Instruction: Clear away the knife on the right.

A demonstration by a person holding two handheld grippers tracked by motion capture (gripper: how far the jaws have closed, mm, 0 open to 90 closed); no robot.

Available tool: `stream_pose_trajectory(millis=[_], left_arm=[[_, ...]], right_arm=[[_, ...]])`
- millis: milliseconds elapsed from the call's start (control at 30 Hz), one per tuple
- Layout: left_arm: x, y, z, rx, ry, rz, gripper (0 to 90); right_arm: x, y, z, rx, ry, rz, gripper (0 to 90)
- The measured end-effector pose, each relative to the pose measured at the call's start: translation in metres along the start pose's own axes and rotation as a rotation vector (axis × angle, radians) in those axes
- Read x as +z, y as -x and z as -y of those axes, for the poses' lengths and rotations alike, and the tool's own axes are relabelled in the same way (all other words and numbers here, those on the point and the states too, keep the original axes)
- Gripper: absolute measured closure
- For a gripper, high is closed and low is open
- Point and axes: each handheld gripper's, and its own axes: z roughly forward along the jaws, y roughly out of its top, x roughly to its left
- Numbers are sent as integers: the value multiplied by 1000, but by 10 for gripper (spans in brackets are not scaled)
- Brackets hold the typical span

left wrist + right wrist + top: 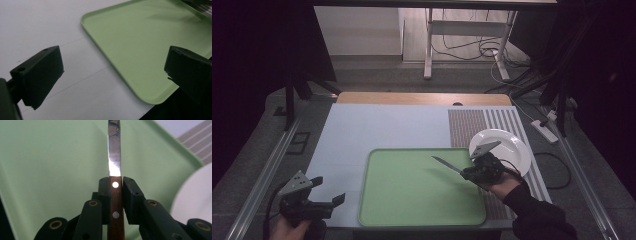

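I see the right gripper (pixel 468 173) jaws clamped on the knife (pixel 114 157) handle, blade pointing left-away over the green tray (pixel 412 210). Left gripper (pixel 328 192) jaws stand apart, empty, off the tray's left edge, farther from it.

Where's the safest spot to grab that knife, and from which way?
Grab the knife by its wooden handle, not the shiny blade. The right tool shows how: its jaws come from the butt end and squeeze the handle's two flat sides, just behind the blade. The sharp end then points away from the hand, out over the green tray. The handle is thick and flat, so it probably won't slip.
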Motion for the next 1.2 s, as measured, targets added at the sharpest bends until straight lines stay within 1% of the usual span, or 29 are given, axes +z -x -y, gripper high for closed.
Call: stream_pose_trajectory(millis=[67, 100, 133, 233, 267, 300, 333, 367, 400, 433, 467, 500, 533, 567, 633, 667, 700, 733, 767, 800, 833, 867, 933, 967, 1033, 1067, 1133, 1167, 1200], left_arm=[[0, 0, 0, 1, 0, 0, 21], [0, 0, 0, 2, 0, 0, 21], [0, 0, 0, 3, -1, 0, 21], [0, 0, 0, 3, -1, -1, 21], [0, 0, 0, 3, -1, 0, 21], [0, 0, 0, 3, -1, 0, 21], [0, 0, 0, 3, -1, 0, 21], [0, 0, 0, 3, -1, 0, 21], [0, 0, 0, 3, -1, -1, 21], [0, 0, 0, 2, -1, -1, 21], [0, 0, 0, 2, -1, -1, 21], [0, 0, 0, 2, -2, -1, 21], [0, 0, 0, 2, -2, -1, 21], [0, 0, 0, 2, -2, -1, 21], [0, 0, 0, 2, -2, -1, 21], [0, 0, 0, 1, -2, -1, 21], [0, 0, 0, 1, -1, -1, 21], [0, 0, 0, 0, -2, -1, 21], [0, 0, 0, 1, -2, -2, 21], [0, 0, 0, 1, -2, -2, 21], [0, 0, 0, 3, -3, -3, 21], [0, 0, 0, 3, -3, -3, 21], [0, 1, 0, 3, -4, -3, 21], [0, 0, 0, 3, -3, -3, 21], [0, 0, 0, 1, -2, -2, 21], [0, 0, 0, 1, -1, -1, 21], [0, 0, 0, 2, -1, -1, 21], [0, 0, 0, 3, -2, -2, 21], [0, 0, 0, 4, -2, -2, 21]], right_arm=[[8, -8, 0, -17, -29, -5, 777], [8, -8, 0, -17, -29, -5, 777], [15, -10, 0, -29, -59, -5, 777], [23, -12, 0, -43, -91, -9, 777], [23, -12, 0, -43, -91, -9, 777], [28, -12, 1, -49, -110, -19, 776], [28, -12, 1, -49, -110, -19, 776], [31, -13, 2, -53, -135, -25, 775], [31, -13, 2, -53, -135, -25, 775], [36, -15, 3, -58, -168, -44, 771], [36, -15, 3, -58, -168, -44, 771], [37, -16, 4, -61, -173, -57, 767], [38, -16, 3, -58, -171, -82, 732], [38, -17, 3, -56, -170, -84, 703], [35, -16, 1, -52, -154, -77, 702], [33, -16, -1, -51, -140, -82, 732], [30, -15, -2, -52, -122, -97, 794], [28, -16, -4, -59, -106, -116, 867], [27, -19, -6, -74, -100, -135, 900], [27, -19, -6, -74, -100, -135, 900], [32, -26, -10, -105, -122, -153, 900], [35, -30, -12, -121, -135, -158, 900], [43, -35, -14, -156, -154, -153, 900], [43, -35, -14, -156, -154, -153, 900], [51, -37, -16, -179, -159, -132, 899], [56, -35, -17, -184, -170, -130, 899], [58, -33, -17, -179, -176, -126, 899], [60, -28, -16, -151, -175, -137, 899], [60, -26, -15, -141, -176, -132, 899]])
